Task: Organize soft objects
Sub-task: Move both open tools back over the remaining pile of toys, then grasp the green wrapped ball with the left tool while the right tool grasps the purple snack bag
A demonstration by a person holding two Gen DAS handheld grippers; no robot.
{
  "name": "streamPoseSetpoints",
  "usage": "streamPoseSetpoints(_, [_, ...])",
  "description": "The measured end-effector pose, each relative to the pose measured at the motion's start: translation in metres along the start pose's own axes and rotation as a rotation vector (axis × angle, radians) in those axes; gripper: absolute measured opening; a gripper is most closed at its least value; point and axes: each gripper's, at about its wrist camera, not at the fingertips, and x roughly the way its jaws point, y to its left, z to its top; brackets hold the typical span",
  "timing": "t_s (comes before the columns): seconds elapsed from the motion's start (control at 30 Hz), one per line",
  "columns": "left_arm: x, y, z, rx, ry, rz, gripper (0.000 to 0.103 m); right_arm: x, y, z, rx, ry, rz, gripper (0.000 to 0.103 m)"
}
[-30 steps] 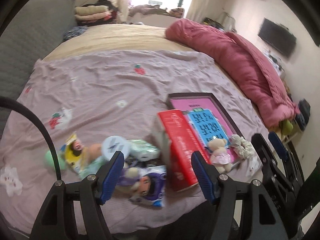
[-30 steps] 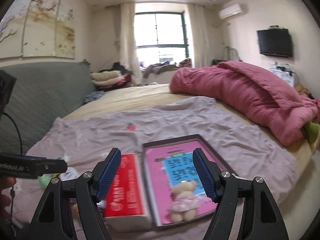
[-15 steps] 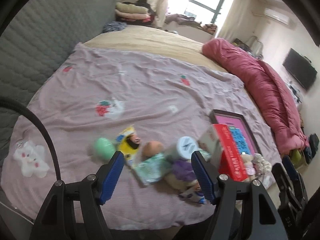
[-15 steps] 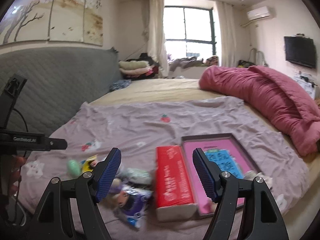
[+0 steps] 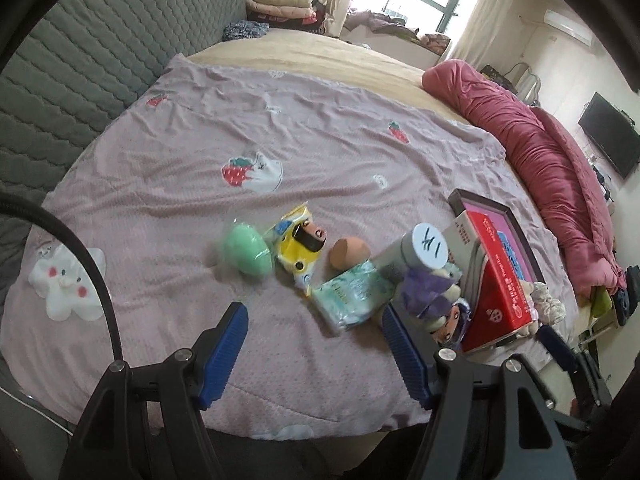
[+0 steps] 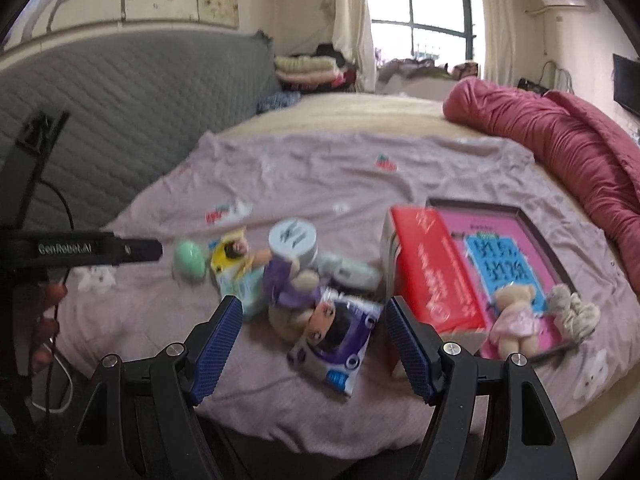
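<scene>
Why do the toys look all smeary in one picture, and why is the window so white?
Right wrist view: the toy pile, like the green egg and the purple doll, is smeared by motion blur, and the window is glared out white. Left wrist view: sharper, the green egg has clear edges, but the fisheye lens bends the bed and darkens the corners.

Purple plush motion-blurred; perhaps doll; red box part-hidden.
</scene>
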Motion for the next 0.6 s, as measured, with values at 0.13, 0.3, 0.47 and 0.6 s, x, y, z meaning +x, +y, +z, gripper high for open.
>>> streamPoseSetpoints(0.13, [0.012,0.008,-0.006,-0.025,0.029,-0.012,0.069,0.017,-0.001,-0.011,0.023,0.058,-0.002,0.075])
streamPoseSetpoints(0.3, [0.022,0.010,-0.012,-0.022,0.040,-0.004,0.069,0.038,-0.008,-0.020,0.068,0.115,-0.009,0.075])
streamPoseSetpoints(0.47, [0.034,0.015,-0.017,-0.037,0.050,-0.008,0.069,0.058,-0.016,-0.026,0.109,0.154,-0.022,0.075])
streamPoseSetpoints(0.6, [0.045,0.021,-0.018,-0.055,0.056,-0.012,0.069,0.072,-0.019,-0.031,0.129,0.174,-0.031,0.075])
